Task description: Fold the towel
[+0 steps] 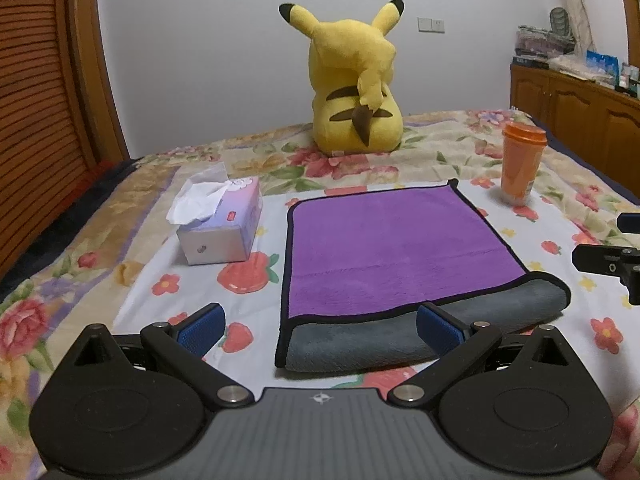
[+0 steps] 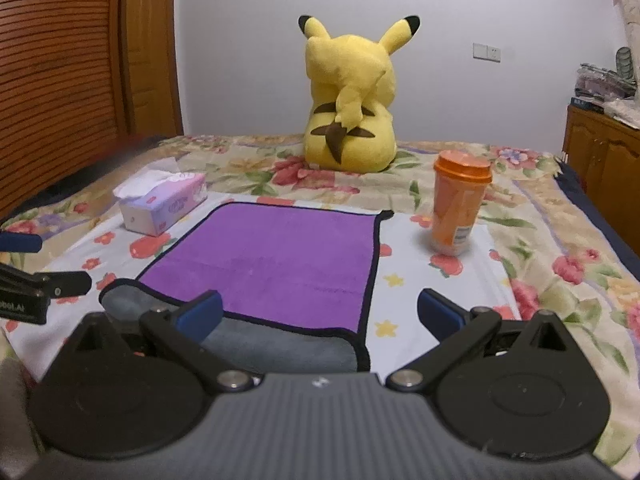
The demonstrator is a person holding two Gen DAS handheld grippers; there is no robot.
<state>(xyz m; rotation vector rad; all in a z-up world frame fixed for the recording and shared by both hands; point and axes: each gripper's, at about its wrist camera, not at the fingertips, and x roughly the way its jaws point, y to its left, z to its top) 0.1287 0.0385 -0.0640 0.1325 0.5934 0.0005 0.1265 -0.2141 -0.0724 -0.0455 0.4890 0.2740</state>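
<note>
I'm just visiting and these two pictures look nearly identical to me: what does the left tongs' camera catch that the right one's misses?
Only the left view shows the other tongs, the right tongs, at its right edge. Only the right view shows the left tongs at its left edge. Both share the purple towel with its near edge turned over grey, the tissue box, orange cup and yellow plush.

The towel [image 1: 392, 240] is plush cloth, purple pile over a grey fleecy underside. The bed [image 1: 100, 264] wears matt printed floral fabric. The cup [image 2: 460, 200] looks like glossy orange plastic; the tissue box [image 1: 224, 228], smooth card. Each claw's fingers [image 1: 202, 330] carry ribbed blue pads.
</note>
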